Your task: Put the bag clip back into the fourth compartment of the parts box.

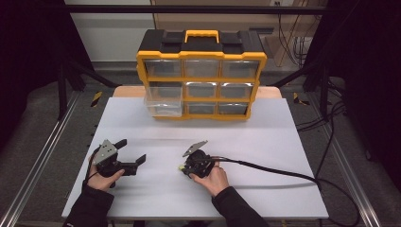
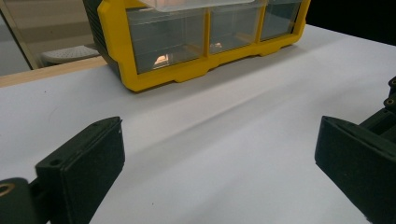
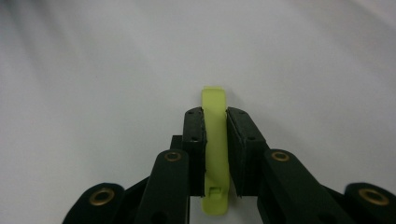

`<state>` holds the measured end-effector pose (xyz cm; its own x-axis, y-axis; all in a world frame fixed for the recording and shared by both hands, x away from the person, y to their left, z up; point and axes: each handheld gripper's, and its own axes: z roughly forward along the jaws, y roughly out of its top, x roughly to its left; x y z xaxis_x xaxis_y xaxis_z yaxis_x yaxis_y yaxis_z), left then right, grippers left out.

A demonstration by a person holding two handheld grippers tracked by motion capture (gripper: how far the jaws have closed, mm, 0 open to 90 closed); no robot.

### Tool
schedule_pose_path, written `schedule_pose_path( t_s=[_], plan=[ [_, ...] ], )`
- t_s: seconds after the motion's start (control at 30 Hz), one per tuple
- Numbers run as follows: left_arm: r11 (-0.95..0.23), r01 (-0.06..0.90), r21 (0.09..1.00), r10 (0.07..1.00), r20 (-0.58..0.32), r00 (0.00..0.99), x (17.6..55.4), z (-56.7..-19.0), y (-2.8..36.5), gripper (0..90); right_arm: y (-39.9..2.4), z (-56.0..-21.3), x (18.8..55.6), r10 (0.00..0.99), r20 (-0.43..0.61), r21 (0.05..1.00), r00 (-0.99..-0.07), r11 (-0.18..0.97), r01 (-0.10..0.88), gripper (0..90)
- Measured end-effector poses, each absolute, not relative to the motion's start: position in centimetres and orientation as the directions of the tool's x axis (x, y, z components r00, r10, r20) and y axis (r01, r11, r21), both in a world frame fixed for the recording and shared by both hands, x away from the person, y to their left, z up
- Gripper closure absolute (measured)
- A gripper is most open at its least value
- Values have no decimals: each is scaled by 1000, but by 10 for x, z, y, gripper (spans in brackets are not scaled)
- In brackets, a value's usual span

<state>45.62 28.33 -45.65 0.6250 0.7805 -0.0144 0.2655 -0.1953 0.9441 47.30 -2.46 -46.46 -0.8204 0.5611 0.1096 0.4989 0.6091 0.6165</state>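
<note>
A yellow-green plastic strip [image 3: 215,154], its long axis running up the frame's centre, is clamped between the right gripper [image 3: 215,114]'s closed jaws over a white tabletop [image 1: 265,137]. At lower left, the left gripper [image 1: 132,152] is held wide open, empty. A yellow drawer organiser [image 1: 201,75] stands beyond.

– What colour is the clip [image 3: 215,154] in my right gripper [image 3: 215,116]?

– Pale yellow-green, plain, between my black pads [image 3: 194,140]. Brass rivets dot the black links.

– And my left gripper [image 2: 219,168]?

– Black too, with a grey plate [image 1: 106,150] on top. My sleeves [image 1: 90,208] are black.

– The table [image 1: 265,142]?

– White, unpatterned, with a strip of pale wood at its far edge.

– The organiser [image 1: 201,75] at that far edge?

– Yellow frame, black top, yellow handle, clear drawers [image 1: 201,69].

– The floor [image 1: 42,118]?

– Grey, with yellow-and-black striped tape marks [image 1: 96,98].
</note>
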Motion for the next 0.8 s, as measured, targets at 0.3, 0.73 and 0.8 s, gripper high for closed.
schedule_pose_path(
  t_s=[0.3, 0.73, 0.8],
  plan=[
    [-196, 266, 944, 781, -14, 625, 456, -457, 283, 15, -28, -453, 471, 552, 114, 643, -826, 593, 485, 783],
    [-200, 266, 943, 780, -12, 626, 456, -457, 283, 15, -36, -434, 470, 550, 106, 681, -829, 567, 463, 783],
    [-201, 267, 943, 779, -11, 627, 456, -457, 283, 15, -37, -431, 470, 551, 109, 684, -827, 563, 465, 783]
  ],
)
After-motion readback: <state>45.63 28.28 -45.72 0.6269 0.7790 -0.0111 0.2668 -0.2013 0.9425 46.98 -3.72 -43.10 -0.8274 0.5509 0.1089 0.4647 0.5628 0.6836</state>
